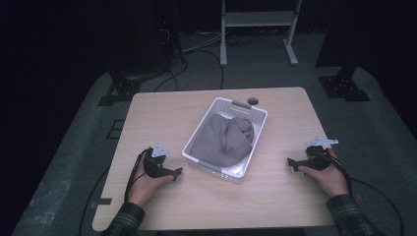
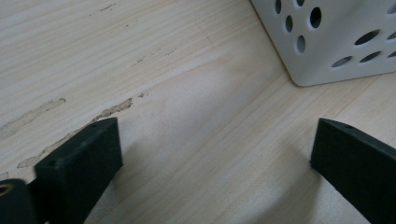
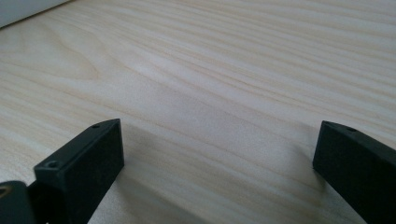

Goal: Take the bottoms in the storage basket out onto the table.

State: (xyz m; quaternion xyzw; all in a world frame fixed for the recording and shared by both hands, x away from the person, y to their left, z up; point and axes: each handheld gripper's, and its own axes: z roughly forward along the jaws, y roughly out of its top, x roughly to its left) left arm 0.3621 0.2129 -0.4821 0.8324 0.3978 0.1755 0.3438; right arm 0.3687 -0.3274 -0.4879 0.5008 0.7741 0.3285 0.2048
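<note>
Dark floor with cables and a pale metal stand (image 1: 259,29) surrounds a light wooden worktop (image 1: 157,118) in the high view. At its centre sits a white perforated plastic basket (image 1: 244,172), turned a little on the wood, and a crumpled grey-brown cloth (image 1: 223,140) is heaped inside it. The left gripper (image 1: 178,172) lies at about eight o'clock from the basket and the right gripper (image 1: 291,162) at about four o'clock, each held in a hand resting on the wood, both well apart from the cloth.

From the left gripper view, the two black fingers (image 2: 79,165) are spread wide with only bare wood between them; a corner of the basket wall (image 2: 336,42) is seen at one o'clock, near but untouched.

From the right gripper view, the fingers (image 3: 81,161) are likewise released and empty over plain wood grain.

The cloth is judged to be light, soft and limp, likely to sag and drape when lifted. A raised fold near its top would probably be the best place to pinch, since the flat parts offer little to grip.
</note>
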